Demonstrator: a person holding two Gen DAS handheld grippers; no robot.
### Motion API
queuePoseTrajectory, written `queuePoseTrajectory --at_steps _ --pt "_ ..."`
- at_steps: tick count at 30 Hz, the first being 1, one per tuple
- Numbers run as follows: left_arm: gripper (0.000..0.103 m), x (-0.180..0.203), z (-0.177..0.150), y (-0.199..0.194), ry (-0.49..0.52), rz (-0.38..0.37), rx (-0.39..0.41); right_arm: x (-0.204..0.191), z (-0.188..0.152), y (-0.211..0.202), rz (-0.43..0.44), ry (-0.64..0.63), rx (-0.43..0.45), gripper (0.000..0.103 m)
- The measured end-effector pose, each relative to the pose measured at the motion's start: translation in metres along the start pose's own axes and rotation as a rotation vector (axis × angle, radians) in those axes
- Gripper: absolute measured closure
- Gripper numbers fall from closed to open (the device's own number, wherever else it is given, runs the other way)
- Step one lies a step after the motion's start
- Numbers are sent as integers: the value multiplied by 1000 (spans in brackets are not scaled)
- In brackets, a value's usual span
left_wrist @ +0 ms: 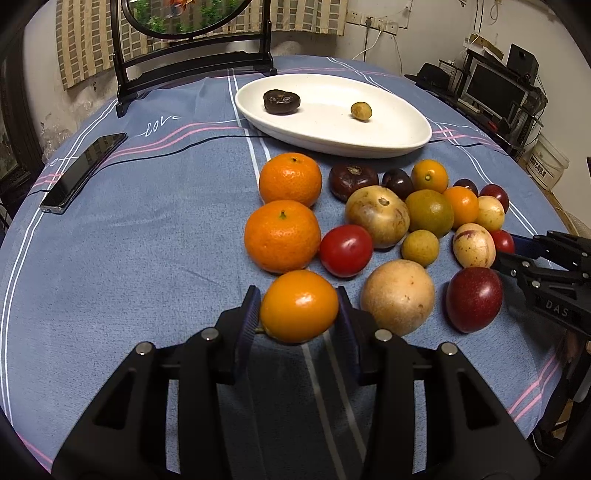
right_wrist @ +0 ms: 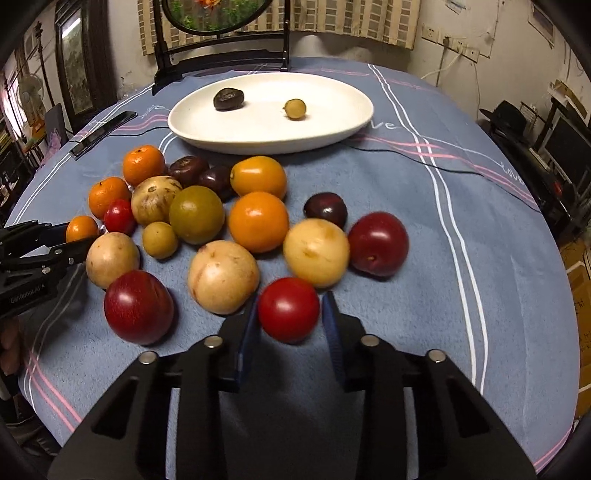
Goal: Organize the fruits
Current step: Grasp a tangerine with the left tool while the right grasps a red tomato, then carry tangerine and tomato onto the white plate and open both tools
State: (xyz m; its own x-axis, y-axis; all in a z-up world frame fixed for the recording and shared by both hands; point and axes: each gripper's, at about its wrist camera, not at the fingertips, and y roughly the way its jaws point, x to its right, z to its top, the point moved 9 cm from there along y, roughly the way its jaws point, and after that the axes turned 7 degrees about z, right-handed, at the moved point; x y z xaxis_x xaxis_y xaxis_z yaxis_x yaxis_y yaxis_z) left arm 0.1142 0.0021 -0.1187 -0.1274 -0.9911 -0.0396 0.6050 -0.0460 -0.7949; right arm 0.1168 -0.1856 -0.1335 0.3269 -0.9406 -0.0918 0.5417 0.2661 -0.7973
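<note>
A blue cloth [left_wrist: 147, 240] with pink and white lines covers the counter. At the far side stands a dark wooden frame [left_wrist: 192, 62] holding a round picture. Behind it hangs a striped curtain [right_wrist: 351, 22] on a pale, worn wall [right_wrist: 491, 48]. Far right, dark shelves [left_wrist: 502, 96] hold a screen.

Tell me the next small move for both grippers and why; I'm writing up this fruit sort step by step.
Probably lift both straight up, then carry toward the white plate. The left gripper has its jaws pressed on an orange fruit; the right gripper brackets a red tomato, though contact looks less certain. Both fruits sit beside neighbours, so rising first avoids nudging them.
</note>
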Motion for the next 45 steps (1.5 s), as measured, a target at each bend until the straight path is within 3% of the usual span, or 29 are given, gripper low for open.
queuePoseTrajectory --at_steps 6,15,17,18,21,23,26,30,32,34,35,38,40,43,45 --pt "62 1 0 -2 -11 -27 4 0 -3 -9 29 23 11 72" --pt "63 5 -6 -20 2 -10 13 7 -4 -42 58 40 85 71" --pt "65 5 -1 -31 5 -14 37 6 1 -50 65 42 111 71" --pt "75 6 4 -39 3 -25 54 5 3 -52 70 41 120 71" --pt "75 8 21 -56 -4 -63 93 0 14 -61 86 27 153 71" --pt "75 9 34 -60 13 -46 116 -2 21 -62 84 14 160 71" --pt "74 4 33 -47 3 -26 87 -3 27 -63 93 20 177 71" --pt "56 -6 13 -30 -25 -22 18 -2 24 -53 109 26 156 71" --pt "53 -8 6 -32 -29 -29 22 0 22 -50 111 36 148 71" --pt "35 -11 3 -37 -29 -32 40 0 20 -48 117 39 145 71" --pt "35 -11 2 -36 -29 -30 40 0 19 -48 118 40 142 71" --pt "36 -7 -8 -23 -21 -37 -12 -4 18 -46 128 37 135 71" --pt "49 -3 -15 -16 -21 -46 -41 -8 16 -46 133 31 135 71" --pt "55 -1 -20 -12 -2 -11 -40 -9 14 -47 135 28 132 71" --pt "64 0 -20 -13 3 -10 -39 -8 12 -47 135 32 129 71"
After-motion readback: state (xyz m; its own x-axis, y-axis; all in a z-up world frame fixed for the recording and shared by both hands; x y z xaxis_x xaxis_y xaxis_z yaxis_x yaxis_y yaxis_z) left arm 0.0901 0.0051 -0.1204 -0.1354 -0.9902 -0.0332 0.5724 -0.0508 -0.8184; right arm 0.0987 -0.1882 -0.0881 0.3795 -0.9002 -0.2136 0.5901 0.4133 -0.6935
